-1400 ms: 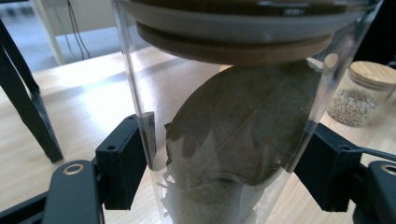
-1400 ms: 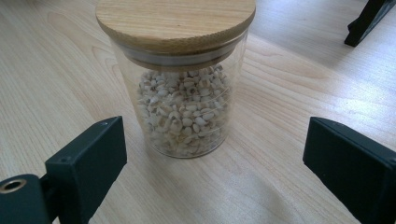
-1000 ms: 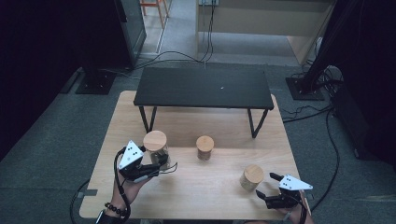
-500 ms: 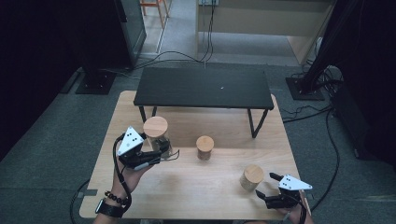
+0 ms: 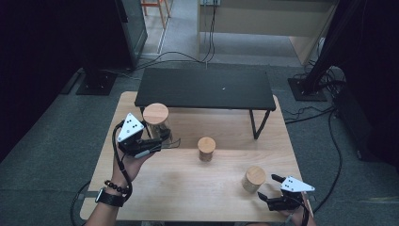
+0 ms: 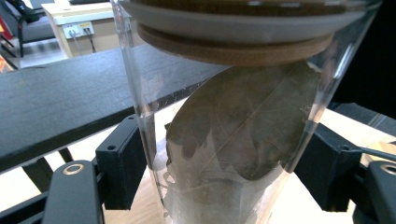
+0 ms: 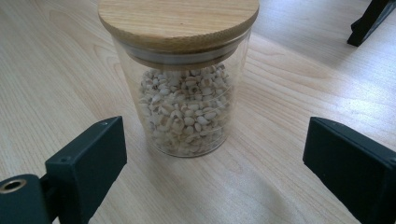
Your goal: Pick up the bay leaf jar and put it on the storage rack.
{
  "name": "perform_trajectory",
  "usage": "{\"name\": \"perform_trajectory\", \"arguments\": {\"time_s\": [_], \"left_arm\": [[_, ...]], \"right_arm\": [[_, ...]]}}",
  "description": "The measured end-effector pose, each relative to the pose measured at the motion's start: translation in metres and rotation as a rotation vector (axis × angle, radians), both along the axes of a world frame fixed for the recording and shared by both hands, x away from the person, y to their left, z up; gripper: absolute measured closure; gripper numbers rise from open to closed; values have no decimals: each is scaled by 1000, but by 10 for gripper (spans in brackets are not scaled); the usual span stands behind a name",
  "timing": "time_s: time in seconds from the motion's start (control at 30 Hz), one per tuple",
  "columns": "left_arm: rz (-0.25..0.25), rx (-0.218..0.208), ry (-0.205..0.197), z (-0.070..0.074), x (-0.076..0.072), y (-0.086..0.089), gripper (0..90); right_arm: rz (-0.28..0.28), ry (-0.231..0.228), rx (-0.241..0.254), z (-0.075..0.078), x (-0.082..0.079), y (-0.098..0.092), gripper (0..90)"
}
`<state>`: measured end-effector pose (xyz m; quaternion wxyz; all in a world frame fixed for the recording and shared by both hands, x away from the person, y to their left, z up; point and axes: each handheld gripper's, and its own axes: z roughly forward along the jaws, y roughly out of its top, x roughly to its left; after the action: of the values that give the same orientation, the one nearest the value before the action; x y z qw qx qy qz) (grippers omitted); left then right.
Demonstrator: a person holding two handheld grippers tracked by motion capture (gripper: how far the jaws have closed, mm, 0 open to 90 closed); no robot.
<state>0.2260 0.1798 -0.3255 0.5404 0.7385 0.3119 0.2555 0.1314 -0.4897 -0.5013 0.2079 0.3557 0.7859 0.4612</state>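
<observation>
Leaf jar [image 6: 233,140] – I'm holding it clear of the wooden table [image 5: 188,188], in front of the black shelf [image 5: 202,87] | left gripper [image 5: 157,136] – I'm clamping its glass | right gripper [image 7: 215,172] – I'm keeping it spread, bean jar [image 7: 180,79] standing ahead, untouched | third jar [image 5: 206,148] sitting mid-table

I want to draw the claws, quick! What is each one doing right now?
Left gripper: closed on the jar of dried leaves.
Right gripper: open, empty, facing the jar of pale grains.
</observation>
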Motion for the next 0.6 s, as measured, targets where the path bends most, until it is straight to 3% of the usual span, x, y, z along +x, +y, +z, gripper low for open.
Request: {"name": "perform_trajectory", "arguments": {"time_s": [0.6], "left_arm": [[16, -11, -9, 22, 31, -9, 254]], "right_arm": [[6, 2, -4, 0, 1, 0, 62]]}}
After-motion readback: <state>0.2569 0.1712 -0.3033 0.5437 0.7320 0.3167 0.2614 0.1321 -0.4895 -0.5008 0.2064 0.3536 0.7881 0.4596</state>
